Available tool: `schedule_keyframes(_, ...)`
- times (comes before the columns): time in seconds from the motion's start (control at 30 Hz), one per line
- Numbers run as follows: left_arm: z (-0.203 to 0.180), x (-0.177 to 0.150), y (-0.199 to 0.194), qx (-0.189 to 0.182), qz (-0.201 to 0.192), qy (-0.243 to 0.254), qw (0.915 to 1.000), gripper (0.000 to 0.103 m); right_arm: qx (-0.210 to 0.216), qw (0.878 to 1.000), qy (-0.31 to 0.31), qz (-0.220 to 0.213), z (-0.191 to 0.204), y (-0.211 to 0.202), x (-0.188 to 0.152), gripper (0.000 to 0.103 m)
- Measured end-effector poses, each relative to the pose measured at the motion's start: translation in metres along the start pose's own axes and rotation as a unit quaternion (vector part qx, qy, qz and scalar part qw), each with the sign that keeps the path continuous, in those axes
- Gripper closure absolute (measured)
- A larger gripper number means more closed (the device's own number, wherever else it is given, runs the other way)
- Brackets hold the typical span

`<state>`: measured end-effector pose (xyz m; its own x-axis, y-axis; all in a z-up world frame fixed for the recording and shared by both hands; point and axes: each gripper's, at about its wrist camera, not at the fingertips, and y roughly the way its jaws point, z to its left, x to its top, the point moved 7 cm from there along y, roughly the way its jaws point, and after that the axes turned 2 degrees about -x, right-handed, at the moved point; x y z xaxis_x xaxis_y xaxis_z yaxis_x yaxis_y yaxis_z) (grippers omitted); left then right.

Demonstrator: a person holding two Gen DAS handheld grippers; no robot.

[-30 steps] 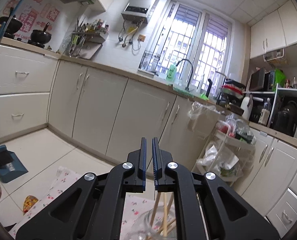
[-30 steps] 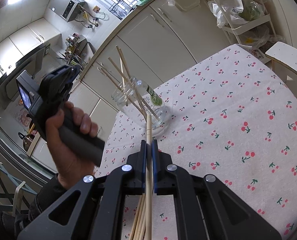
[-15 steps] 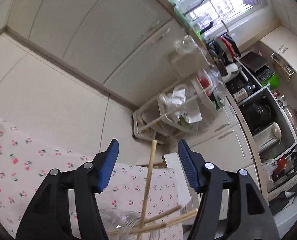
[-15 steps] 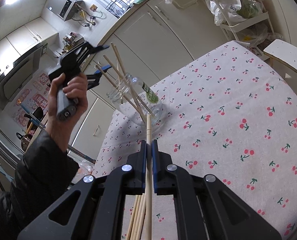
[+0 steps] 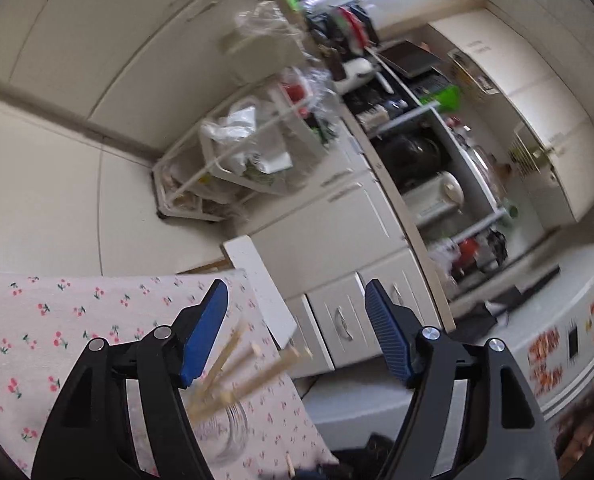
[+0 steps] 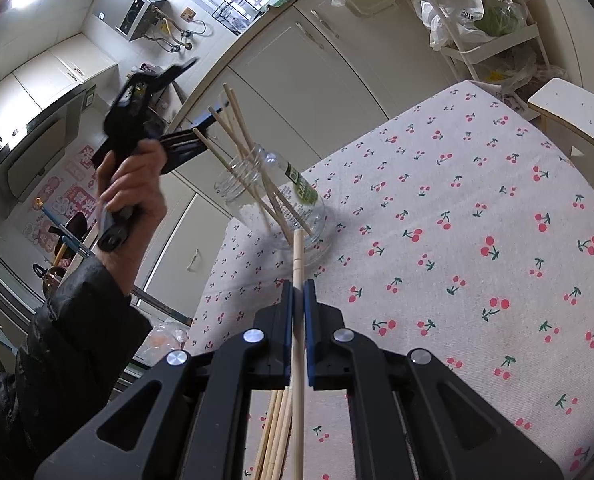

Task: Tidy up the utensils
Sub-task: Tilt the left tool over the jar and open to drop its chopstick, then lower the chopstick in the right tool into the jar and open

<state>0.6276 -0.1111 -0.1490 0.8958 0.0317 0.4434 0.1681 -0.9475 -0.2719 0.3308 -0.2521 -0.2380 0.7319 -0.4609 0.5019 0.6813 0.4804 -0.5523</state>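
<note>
I am holding the right gripper [image 6: 296, 294] low over the tabletop [image 6: 477, 208], which is wearing a pale cloth printed with red cherries, and its jaws are pressed together, pinching a single chopstick [image 6: 297, 256] whose tip is pointing toward the far side of the scene. Under that gripper, more loose chopsticks [image 6: 275, 436] are lying in a bundle on the cloth at the near edge. Just beyond the pinched chopstick's tip, a clear glass jar [image 6: 275, 204] with a green label is standing on the cloth, and several chopsticks [image 6: 233, 128] are leaning in it, fanning out up and to the left. I am carrying the left gripper [image 6: 185, 136] in my left hand [image 6: 131, 188], raised at the left of the jar, with its dark fingers reaching right up to the upper ends of those standing chopsticks. From the left wrist view, the left gripper [image 5: 295, 340] is showing its jaws spread wide, blue pads facing each other with nothing between them, and I am looking down past them at the blurred tops of the chopsticks [image 5: 237, 364] and the rim of the jar [image 5: 227, 432] below. Past the far edge of the tabletop, I am seeing white kitchen cabinets [image 6: 297, 68] and a white storage cart [image 6: 493, 36] stuffed with bags.
</note>
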Motion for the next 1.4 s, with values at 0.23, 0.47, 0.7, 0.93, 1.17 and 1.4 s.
schedule_keyframes(0.23, -0.025, -0.032, -0.043, 0.058, -0.002, 0.049, 0.9971, 0.033, -0.008, 1.0, -0.005, -0.016, 0.001, -0.005, 0.006, 0.097)
schedule_keyframes(0.47, -0.015, -0.103, -0.13, 0.323, -0.211, 0.048, 0.9214, 0.014, 0.041, 0.993, -0.002, -0.112, 0.033, -0.025, 0.067, 0.097)
schedule_keyframes(0.7, 0.018, -0.206, -0.182, 0.433, -0.3, -0.006, 0.8503, 0.014, 0.06, 0.971, -0.011, -0.232, 0.078, -0.026, 0.138, 0.097)
schedule_keyframes(0.93, 0.028, -0.247, -0.199, 0.445, -0.346, -0.021, 0.8254, 0.014, 0.041, 0.943, -0.023, -0.329, 0.108, -0.009, 0.18, 0.097)
schedule_keyframes(1.17, 0.019, -0.244, -0.181, 0.441, -0.364, 0.012, 0.8203, 0.014, -0.016, 0.927, -0.075, -0.368, 0.118, 0.029, 0.187, 0.097)
schedule_keyframes(1.4, 0.013, -0.243, -0.174, 0.44, -0.364, 0.025, 0.8205, 0.014, -0.059, 0.918, -0.144, -0.365, 0.121, 0.067, 0.175, 0.097)
